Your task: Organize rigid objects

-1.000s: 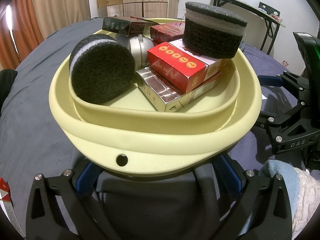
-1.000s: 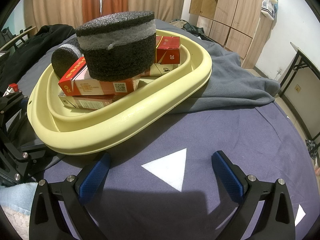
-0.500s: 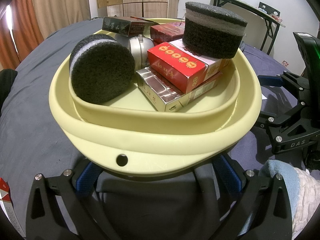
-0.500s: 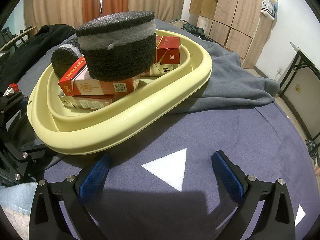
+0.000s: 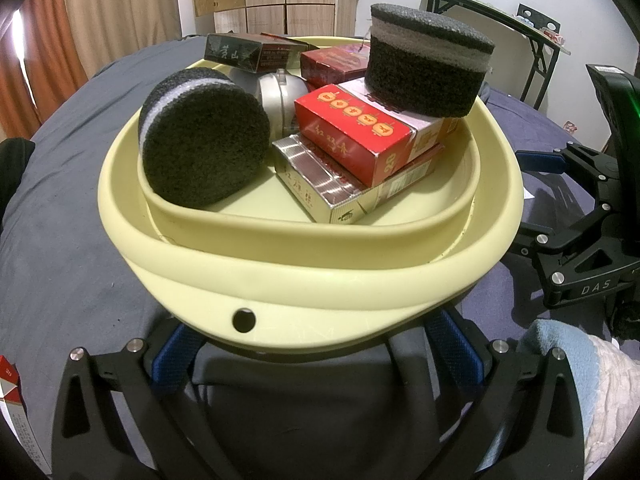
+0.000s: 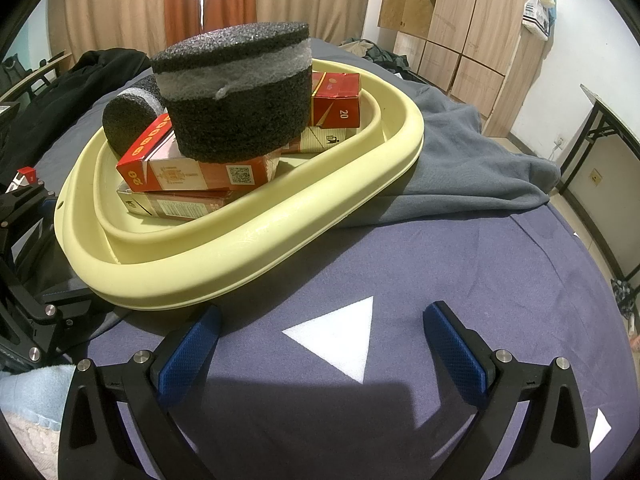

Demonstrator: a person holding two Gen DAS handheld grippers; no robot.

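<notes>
The pale yellow basin [image 5: 312, 284] sits on the dark blue cloth [image 6: 460, 264], and everything here is placed from it. Inside it, a silver carton [image 5: 320, 184] lies on the floor with a red carton [image 5: 352, 132] stacked across it; a round black foam block [image 5: 424, 60] rests on top of the red carton, rising well above the rim. A second foam block [image 5: 200, 144] stands on its edge against the basin's left inner wall. Behind these lie a grey round tin [image 5: 280, 96], a dark carton [image 5: 248, 52] across the far rim, and another red carton [image 6: 336, 100].

The left gripper [image 5: 316, 348] has its jaws spread wide and empty, its blue pads tucked under the near rim of the basin; whether they touch it cannot be told. The right gripper [image 6: 320, 344] is beside the basin's right side, jaws wide apart, holding nothing, over open cloth with a white triangle [image 6: 340, 336] between the pads.

A rumpled grey blanket [image 6: 472, 152] is bunched against the basin's far right rim. A red-and-white packet [image 5: 10, 384] lies off to the basin's near left.
</notes>
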